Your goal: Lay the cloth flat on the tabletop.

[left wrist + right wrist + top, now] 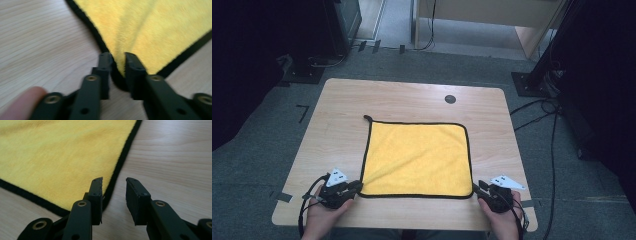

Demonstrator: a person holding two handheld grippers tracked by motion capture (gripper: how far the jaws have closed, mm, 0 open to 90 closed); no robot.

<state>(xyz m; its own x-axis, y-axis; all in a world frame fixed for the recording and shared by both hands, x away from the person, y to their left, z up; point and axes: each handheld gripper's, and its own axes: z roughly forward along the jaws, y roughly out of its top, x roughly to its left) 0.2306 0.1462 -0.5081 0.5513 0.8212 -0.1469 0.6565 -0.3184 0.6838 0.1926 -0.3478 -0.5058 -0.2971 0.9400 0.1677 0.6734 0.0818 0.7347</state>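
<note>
Here, a yellow cloth (pixel 417 157) lay flat on the table (pixel 412 97), a gripper at each near corner.
High view: left gripper (pixel 354 187) and right gripper (pixel 479 189) equally near; left gripper view: fingers (pixel 105 67) pinched the bunched corner; right gripper view: fingers (pixel 96 192) parted, corner between and just left; no containers.

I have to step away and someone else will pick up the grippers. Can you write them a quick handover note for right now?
Left gripper: jaws pinch the near left corner of the yellow towel, cloth bunched between them.
Right gripper: open, jaws astride the towel's black edge at the near right corner, not yet gripping.
Towel lies flat, spread on the wooden table.
Done: left corner gripped. Left: close the right gripper; probably a fold follows.
</note>
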